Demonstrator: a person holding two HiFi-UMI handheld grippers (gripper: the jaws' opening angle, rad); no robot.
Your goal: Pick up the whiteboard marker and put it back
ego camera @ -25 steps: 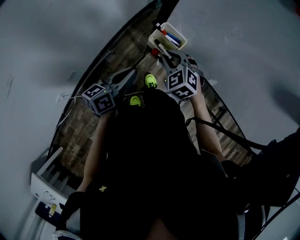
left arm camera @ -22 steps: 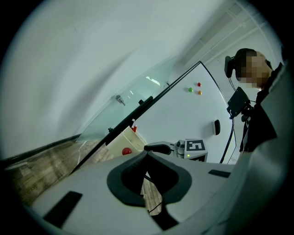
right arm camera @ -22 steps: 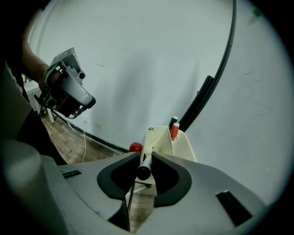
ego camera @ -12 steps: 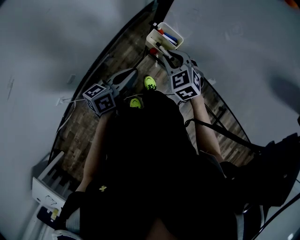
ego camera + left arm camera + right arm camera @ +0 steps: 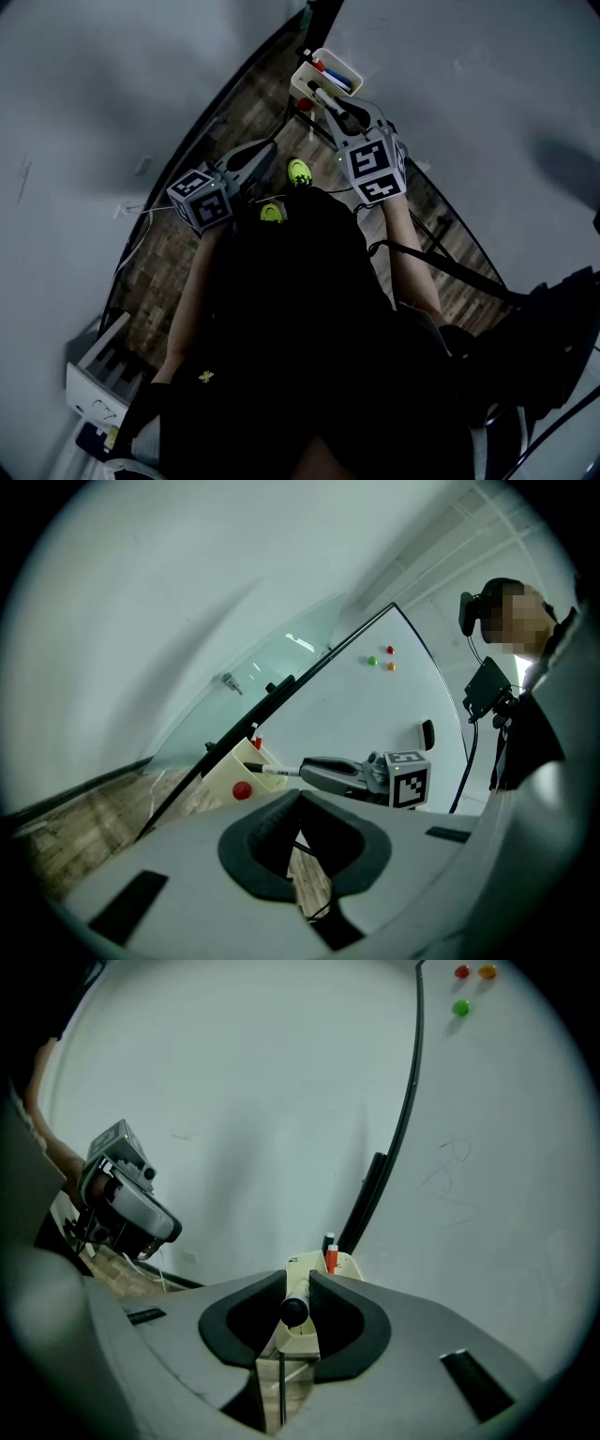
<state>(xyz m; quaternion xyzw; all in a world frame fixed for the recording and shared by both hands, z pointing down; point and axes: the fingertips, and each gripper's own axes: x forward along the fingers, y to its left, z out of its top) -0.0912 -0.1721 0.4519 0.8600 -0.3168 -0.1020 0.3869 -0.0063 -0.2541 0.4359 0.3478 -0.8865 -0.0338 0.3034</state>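
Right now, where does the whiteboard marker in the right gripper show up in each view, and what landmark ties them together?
Head view: the whiteboard marker is upper centre, sticking out of the right gripper toward the cream tray.
Left gripper view: the marker is at centre, a thin white stick pointing left.
Right gripper view: the marker is bottom centre, end-on, clamped between the jaws.
Shared landmark: the cream tray, just beyond the marker's tip in every view.
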